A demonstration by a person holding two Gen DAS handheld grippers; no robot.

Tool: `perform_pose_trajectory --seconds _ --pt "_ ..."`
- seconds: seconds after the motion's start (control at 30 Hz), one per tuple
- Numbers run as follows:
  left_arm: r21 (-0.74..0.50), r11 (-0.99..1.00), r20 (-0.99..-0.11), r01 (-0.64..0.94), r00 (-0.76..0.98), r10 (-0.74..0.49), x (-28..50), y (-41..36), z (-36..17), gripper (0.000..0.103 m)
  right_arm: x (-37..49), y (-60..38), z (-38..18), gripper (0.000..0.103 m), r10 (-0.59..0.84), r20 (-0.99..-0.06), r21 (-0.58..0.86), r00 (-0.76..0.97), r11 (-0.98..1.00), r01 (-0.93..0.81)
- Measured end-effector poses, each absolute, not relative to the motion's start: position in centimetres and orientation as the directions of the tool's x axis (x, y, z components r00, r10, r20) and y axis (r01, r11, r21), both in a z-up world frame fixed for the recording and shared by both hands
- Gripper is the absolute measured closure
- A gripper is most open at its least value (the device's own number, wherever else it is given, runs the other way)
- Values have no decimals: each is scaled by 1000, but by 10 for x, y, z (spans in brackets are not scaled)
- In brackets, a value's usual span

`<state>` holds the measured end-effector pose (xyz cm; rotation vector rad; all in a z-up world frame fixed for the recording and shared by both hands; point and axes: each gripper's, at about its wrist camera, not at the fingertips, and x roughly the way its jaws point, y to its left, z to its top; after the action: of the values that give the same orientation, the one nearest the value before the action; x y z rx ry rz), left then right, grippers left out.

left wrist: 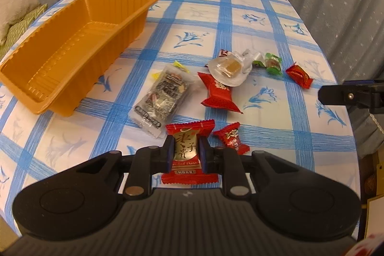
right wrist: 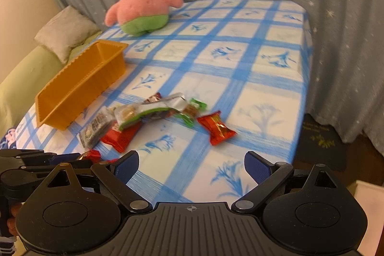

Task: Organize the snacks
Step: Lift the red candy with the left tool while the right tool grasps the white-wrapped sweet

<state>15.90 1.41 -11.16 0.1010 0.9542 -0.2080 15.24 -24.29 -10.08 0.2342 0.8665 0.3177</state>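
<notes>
A: What does the left gripper (left wrist: 186,152) have?

B: Its two fingers are clamped on a red-and-gold date candy (left wrist: 188,155), one pad on each side of the gold middle band. Both crimped ends stick out, one ahead of the fingertips and one back toward the body.

A: And just past the tips?

B: A small red candy (left wrist: 231,138) sits just to the right of them. Ahead and a bit left lies a clear black-printed packet (left wrist: 163,97), with a red pillow pack (left wrist: 219,94) beside it. Farther on are a clear packet holding a brown cube (left wrist: 229,68), a green-ended sweet (left wrist: 273,63) and a red twist candy (left wrist: 299,76).

A: The container?

B: The orange tray (left wrist: 72,52) is well ahead to the left, with nothing in it. Only the left wrist view looks down onto its floor; the right wrist view shows mostly its outer wall (right wrist: 79,85).

A: And the right gripper (right wrist: 191,168)?

B: Its fingers are spread wide over bare blue-checked tablecloth (right wrist: 240,78), holding nothing. The pile lies ahead and left of them, with the red twist candy (right wrist: 216,127) nearest. That view is blurred, so I can't sort the overlapping wrappers.

A: Anything only that camera shows?

B: The face of the pink starfish plush (right wrist: 141,1) at the far edge, and the left gripper's dark linkage at its lower left. The left view shows one black fingertip (left wrist: 336,94) of the right gripper at its right edge.
</notes>
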Motion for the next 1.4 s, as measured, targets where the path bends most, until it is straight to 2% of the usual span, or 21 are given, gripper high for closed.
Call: perform_pose_trajectory --seconds 0.17,0.23,0.3,0.43,0.7,1.13,1.27,1.4 --pt "-13 979 -799 206 586 -133 154 22 -99 84 164 -229 -93 11 403 -670 317 624 915 -250" --pt "-14 981 -793 194 595 -129 153 25 -94 84 171 -221 -90 25 427 -659 314 619 904 -290" --pt "-13 983 -787 183 605 -123 153 29 -89 84 180 -212 -89 28 445 -656 310 610 895 -320" --pt "-10 987 -773 162 625 -111 153 37 -82 84 195 -193 -89 43 479 -643 297 598 875 -381" --pt "-10 992 -765 124 638 -87 158 51 -78 84 222 -162 -99 60 503 -654 263 565 851 -454" --pt "-17 992 -765 122 637 -91 160 58 -79 84 230 -144 -115 63 472 -691 207 548 855 -475" --pt "-21 992 -764 128 637 -98 162 60 -78 84 223 -135 -116 64 445 -692 136 568 854 -503" --pt "-24 990 -763 137 637 -107 164 62 -77 84 215 -124 -118 70 410 -693 47 592 846 -531"
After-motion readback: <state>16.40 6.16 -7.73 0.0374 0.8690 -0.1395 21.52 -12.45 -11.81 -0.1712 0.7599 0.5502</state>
